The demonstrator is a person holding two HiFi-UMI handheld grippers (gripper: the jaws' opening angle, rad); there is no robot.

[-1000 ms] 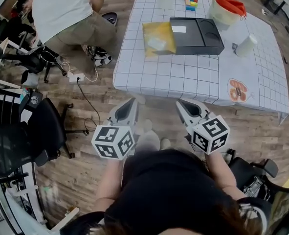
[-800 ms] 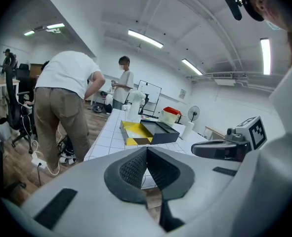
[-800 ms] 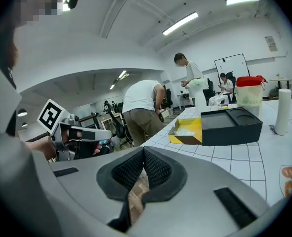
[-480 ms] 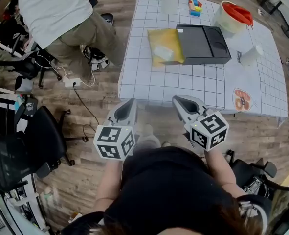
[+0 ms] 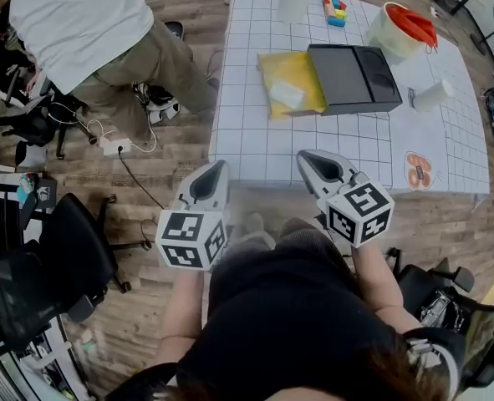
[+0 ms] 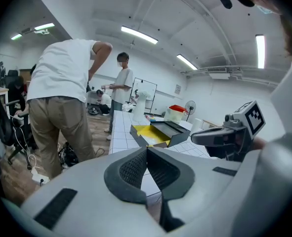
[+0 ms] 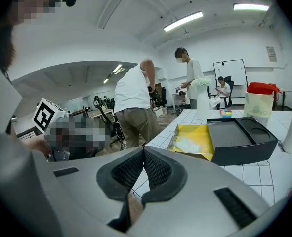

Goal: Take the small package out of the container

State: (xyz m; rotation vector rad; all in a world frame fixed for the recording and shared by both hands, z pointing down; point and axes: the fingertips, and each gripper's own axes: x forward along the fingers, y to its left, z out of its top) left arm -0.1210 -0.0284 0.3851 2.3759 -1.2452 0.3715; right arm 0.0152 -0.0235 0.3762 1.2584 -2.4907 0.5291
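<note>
Two tools out front, both clamped tip to tip on nothing: left tool [image 5: 221, 167] with its pads pressed together and only bare grid showing past them, right tool [image 5: 302, 156] likewise closed and empty. Both poised at the near edge of the table [image 5: 255, 140], side by side, pointing forward and somewhat down toward the container [image 5: 272, 63]. Well ahead across the grid, that container: yellow open half to the left, black half [image 5: 355, 78] butted against it on the right. On the yellow floor, toward the near side, the small package [image 5: 287, 94], flat, pale and crinkled, touching neither tool. Long axis hard to call at this range; seemingly slanted across the line of approach rather than along it. From the right tool, almost dead ahead and a shade left; from the left tool, ahead but plainly off to the right. Nearer the right tool, then, and reachable on a straighter run over the low yellow wall. Clearly exposed in the right gripper view, up and right of the closed pads; not to be picked out in the left gripper view. Likely calls for a long forward reach with the right tool, jaws parted before the drop, pads set across the narrow side. Well apart from that path: red-lidded tub [image 5: 401, 27], coloured blocks [image 5: 336, 8] and white cup [image 5: 435, 94]; beside the table's left edge, person in a white shirt [image 5: 79, 23], bent over.
</note>
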